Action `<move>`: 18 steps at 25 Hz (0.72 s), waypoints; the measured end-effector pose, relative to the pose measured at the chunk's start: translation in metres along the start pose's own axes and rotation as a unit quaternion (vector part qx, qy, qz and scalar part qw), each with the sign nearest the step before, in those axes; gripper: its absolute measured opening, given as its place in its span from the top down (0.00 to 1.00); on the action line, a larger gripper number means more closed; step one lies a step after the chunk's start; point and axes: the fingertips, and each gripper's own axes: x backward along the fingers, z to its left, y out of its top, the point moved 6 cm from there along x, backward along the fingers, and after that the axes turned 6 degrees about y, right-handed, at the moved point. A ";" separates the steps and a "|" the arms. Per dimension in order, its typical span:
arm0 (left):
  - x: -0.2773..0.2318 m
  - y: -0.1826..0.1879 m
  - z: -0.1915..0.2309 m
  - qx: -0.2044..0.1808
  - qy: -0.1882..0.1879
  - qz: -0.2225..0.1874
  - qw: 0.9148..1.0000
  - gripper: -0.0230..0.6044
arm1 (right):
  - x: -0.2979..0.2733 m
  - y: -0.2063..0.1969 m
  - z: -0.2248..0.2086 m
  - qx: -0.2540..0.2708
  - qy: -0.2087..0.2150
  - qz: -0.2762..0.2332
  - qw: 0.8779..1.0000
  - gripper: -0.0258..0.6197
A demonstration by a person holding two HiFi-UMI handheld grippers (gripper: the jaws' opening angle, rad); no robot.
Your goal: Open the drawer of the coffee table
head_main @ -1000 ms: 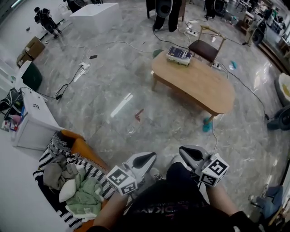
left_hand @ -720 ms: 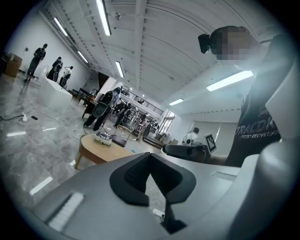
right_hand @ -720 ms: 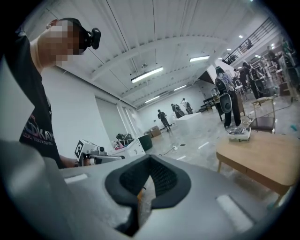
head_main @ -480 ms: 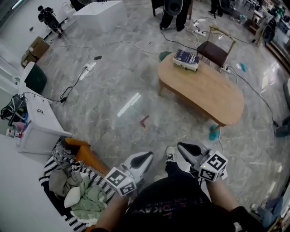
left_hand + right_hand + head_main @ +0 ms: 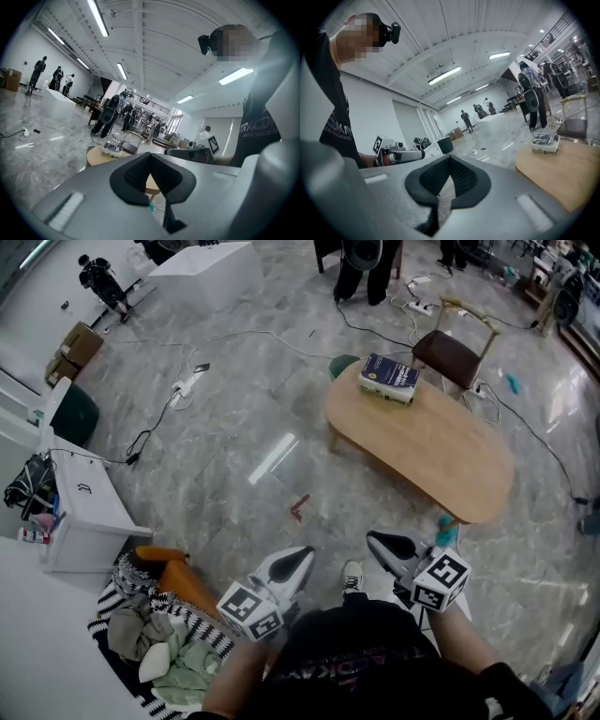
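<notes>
Evidently the left gripper (image 5: 298,561) and right gripper (image 5: 382,545), both clenched on nothing, have closed some ground toward the coffee table (image 5: 422,442), which lies well ahead of the jaws, its drawer unseen, so the approach is unfinished.

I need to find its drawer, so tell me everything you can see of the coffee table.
The coffee table is low, with a light wooden top shaped like a rounded bean and short wooden legs. It stands level on the grey marble floor, ahead and right of the person. What looks like a dark blue book lies on its far end; the rest of the top is bare. A chair stands just beyond it. No drawer front shows in any view.
</notes>
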 end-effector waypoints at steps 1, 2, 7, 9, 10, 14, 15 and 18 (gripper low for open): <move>-0.008 0.004 0.000 -0.001 0.001 0.001 1.000 0.96 | 0.002 0.003 -0.007 -0.002 0.000 -0.001 1.000 0.96; -0.014 0.009 -0.001 -0.002 0.004 0.004 1.000 0.96 | 0.003 0.007 -0.014 -0.004 0.000 -0.003 1.000 0.96; -0.039 0.025 -0.001 -0.016 0.007 0.024 1.000 0.96 | 0.012 0.016 -0.036 -0.016 0.000 -0.014 1.000 0.96; -0.048 0.029 0.003 -0.018 0.010 0.024 0.999 0.96 | 0.014 0.018 -0.045 -0.017 -0.004 -0.020 1.000 0.96; -0.051 0.032 0.006 -0.019 0.011 0.025 0.999 0.96 | 0.014 0.019 -0.048 -0.018 -0.007 -0.022 1.000 0.96; -0.067 0.037 0.012 -0.026 -0.006 0.039 0.999 0.96 | 0.019 0.018 -0.052 -0.020 -0.026 -0.030 0.999 0.96; -0.072 0.038 0.013 -0.029 -0.013 0.042 0.999 0.96 | 0.020 0.018 -0.055 -0.020 -0.032 -0.031 0.999 0.96; -0.086 0.042 0.020 -0.037 -0.028 0.051 0.998 0.96 | 0.022 0.020 -0.063 -0.020 -0.054 -0.037 0.998 0.96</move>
